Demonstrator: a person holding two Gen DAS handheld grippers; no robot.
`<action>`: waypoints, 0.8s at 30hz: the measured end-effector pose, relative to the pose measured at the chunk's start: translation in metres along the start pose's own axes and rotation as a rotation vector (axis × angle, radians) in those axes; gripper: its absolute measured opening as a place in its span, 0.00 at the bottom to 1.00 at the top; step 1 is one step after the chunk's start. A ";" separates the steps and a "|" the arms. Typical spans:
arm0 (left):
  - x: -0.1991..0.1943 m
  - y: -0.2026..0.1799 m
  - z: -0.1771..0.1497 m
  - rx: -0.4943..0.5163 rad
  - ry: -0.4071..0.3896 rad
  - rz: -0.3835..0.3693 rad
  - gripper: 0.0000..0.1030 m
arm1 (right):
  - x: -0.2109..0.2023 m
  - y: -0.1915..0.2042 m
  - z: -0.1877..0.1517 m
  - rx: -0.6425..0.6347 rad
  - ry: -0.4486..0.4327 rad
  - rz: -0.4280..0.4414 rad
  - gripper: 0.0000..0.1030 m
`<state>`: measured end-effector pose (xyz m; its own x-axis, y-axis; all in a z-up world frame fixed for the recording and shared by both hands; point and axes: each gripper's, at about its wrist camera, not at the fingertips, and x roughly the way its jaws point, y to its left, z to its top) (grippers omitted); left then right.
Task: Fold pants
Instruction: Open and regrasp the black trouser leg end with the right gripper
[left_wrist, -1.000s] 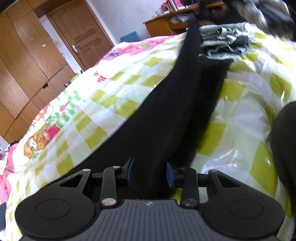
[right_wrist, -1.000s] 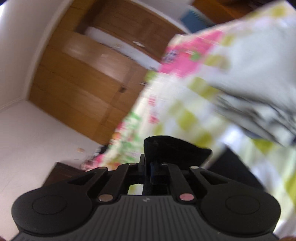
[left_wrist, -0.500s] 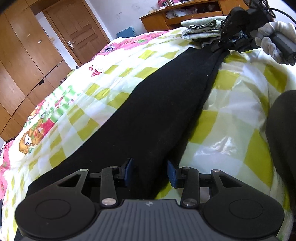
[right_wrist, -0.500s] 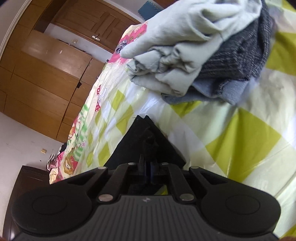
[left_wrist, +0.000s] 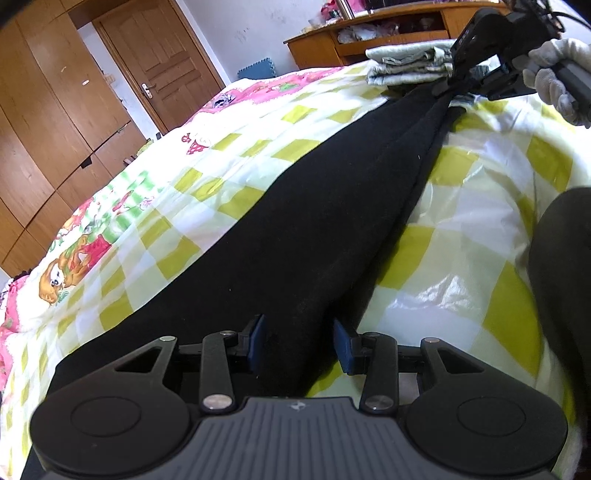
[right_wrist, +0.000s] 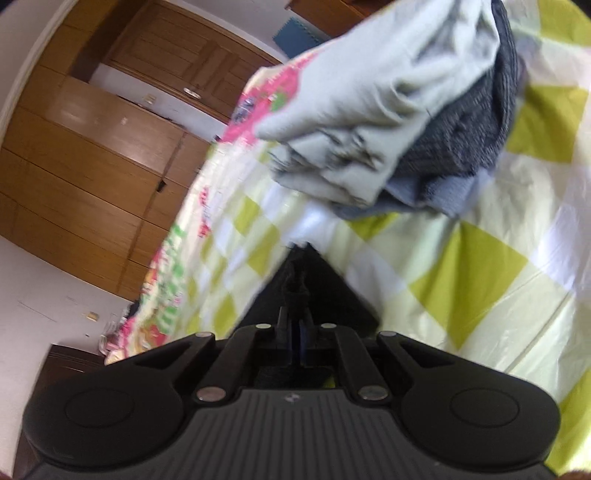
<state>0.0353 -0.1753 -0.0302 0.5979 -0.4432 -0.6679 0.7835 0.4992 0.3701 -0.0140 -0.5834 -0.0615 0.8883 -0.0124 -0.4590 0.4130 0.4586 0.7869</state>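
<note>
Black pants lie stretched in a long strip across the checked quilt. Their near, thick end runs between the blue pads of my left gripper, which is shut on that bunch of cloth. At the far end a gloved hand holds my right gripper, shut on the leg ends low over the bed. In the right wrist view the right gripper pinches a dark point of the pants, with its pads together. The cloth under the left gripper's body is hidden.
A stack of folded grey and pale clothes sits just beyond the leg ends, also visible as the clothes stack. The quilt covers the bed. A dark rounded shape fills the right edge. Wooden wardrobe, door and desk stand behind.
My right gripper has come down with the leg ends to the bed beside the folded stack, laying the pants out flat and straight. The left gripper has kept its place.
</note>
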 end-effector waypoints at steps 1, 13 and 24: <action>-0.001 0.000 0.001 0.003 -0.009 0.001 0.52 | -0.005 0.003 0.000 -0.013 -0.013 0.004 0.05; 0.011 0.001 -0.005 -0.025 0.020 -0.015 0.52 | 0.026 -0.025 0.000 0.052 0.059 -0.118 0.10; 0.003 0.008 -0.022 -0.082 0.034 0.016 0.53 | 0.012 -0.007 -0.032 0.027 0.080 -0.046 0.55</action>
<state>0.0396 -0.1563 -0.0432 0.6033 -0.4094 -0.6844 0.7563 0.5659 0.3282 -0.0122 -0.5586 -0.0855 0.8498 0.0386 -0.5257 0.4593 0.4352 0.7744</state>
